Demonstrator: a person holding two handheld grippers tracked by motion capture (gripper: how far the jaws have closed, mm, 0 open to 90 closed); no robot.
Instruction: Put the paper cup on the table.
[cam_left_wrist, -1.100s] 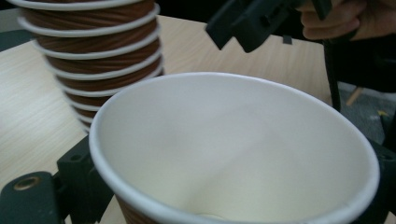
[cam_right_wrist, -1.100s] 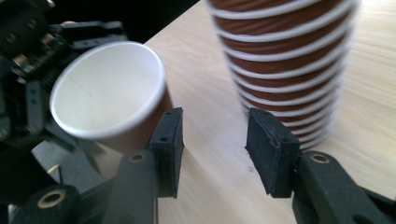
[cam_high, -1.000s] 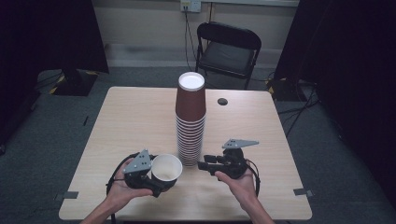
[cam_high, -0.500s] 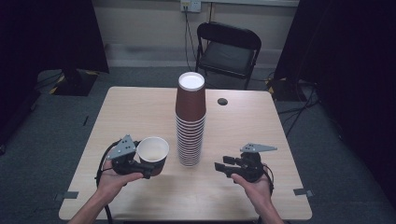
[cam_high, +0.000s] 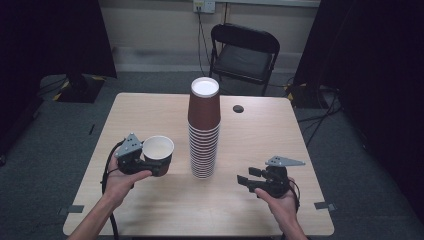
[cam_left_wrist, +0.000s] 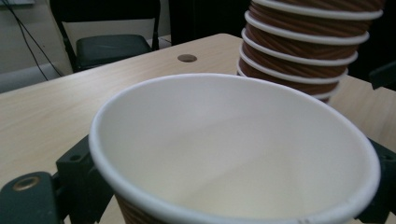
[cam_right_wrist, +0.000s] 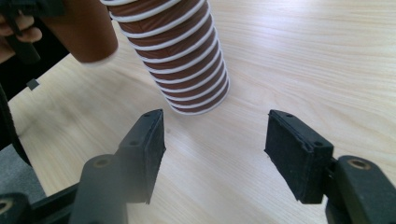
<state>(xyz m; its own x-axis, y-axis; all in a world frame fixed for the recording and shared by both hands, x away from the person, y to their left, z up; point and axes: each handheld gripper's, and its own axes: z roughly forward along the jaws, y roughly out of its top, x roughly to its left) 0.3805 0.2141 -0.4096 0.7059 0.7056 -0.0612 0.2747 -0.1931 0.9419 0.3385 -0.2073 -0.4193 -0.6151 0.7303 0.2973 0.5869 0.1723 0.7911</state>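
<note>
I'm looking over the tabletop (cam_high: 150, 110), pale wood and mostly bare, with a folding chair (cam_high: 243, 47) standing behind its far edge. At the centre stands the tall stack of brown cups (cam_high: 203, 130), rims ringed in white, upright and apart from both hands. My left gripper (cam_high: 150, 164) is left of the stack, its jaws clamped on the wall of a single cup (cam_high: 158, 152), mouth up and tilted a little toward me, held just off the wood. In the left gripper view that cup (cam_left_wrist: 233, 154) sits right up against the camera, white inside, with the stack (cam_left_wrist: 308, 42) just beyond its rim. My right gripper (cam_high: 244, 181) is near the front edge on the stack's right, pointing at its base; the jaws have just been opening and now stand wide with nothing between them, bare wood showing in the gap in the right gripper view. I'd judge the separated cup needs setting down now: keep it level, lower it well clear of the stack, and release only once the base is flat.
</note>
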